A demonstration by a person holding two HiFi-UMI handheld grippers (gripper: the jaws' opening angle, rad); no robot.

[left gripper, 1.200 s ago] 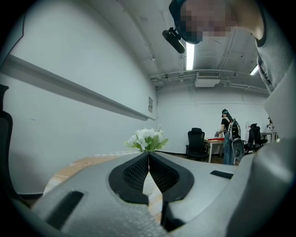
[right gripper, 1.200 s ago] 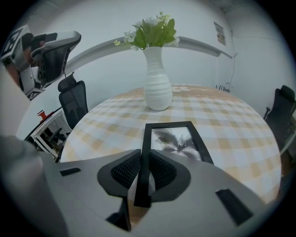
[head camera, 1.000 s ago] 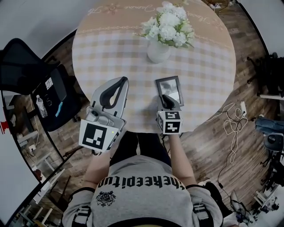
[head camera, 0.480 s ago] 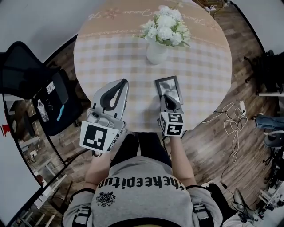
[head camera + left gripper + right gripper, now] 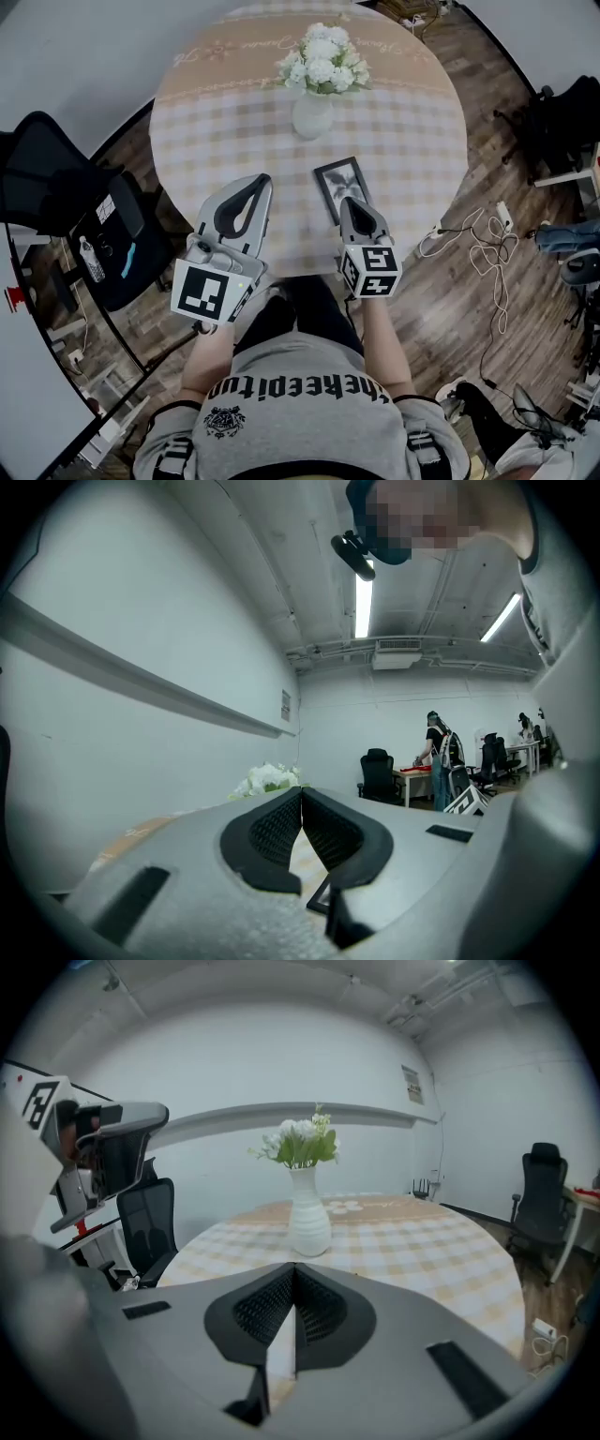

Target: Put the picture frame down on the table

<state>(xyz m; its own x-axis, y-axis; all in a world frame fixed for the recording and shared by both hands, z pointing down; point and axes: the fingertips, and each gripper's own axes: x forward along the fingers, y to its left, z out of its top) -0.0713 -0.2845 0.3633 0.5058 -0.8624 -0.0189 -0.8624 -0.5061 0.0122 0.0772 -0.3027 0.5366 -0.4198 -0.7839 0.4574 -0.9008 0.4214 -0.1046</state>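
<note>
The picture frame point(image 5: 336, 180) lies flat on the checked tabletop point(image 5: 412, 141), on the person's side of the white vase point(image 5: 312, 117) and slightly to the right of it. It is near the vase but does not touch it. The vase stands upright and carries white flowers point(image 5: 322, 58).

The right hand-held gripper point(image 5: 353, 201) is over the corner of the frame that is far from the vase, and its tip points toward the vase. In the right gripper view its jaws are closed, the tips meet and nothing is clamped between them. From the head view I cannot tell whether this gripper touches the frame.

The left hand-held gripper point(image 5: 261, 178) is to the left of the frame, also on the person's side of the vase. Its jaws are together too, and they hold nothing.
</note>
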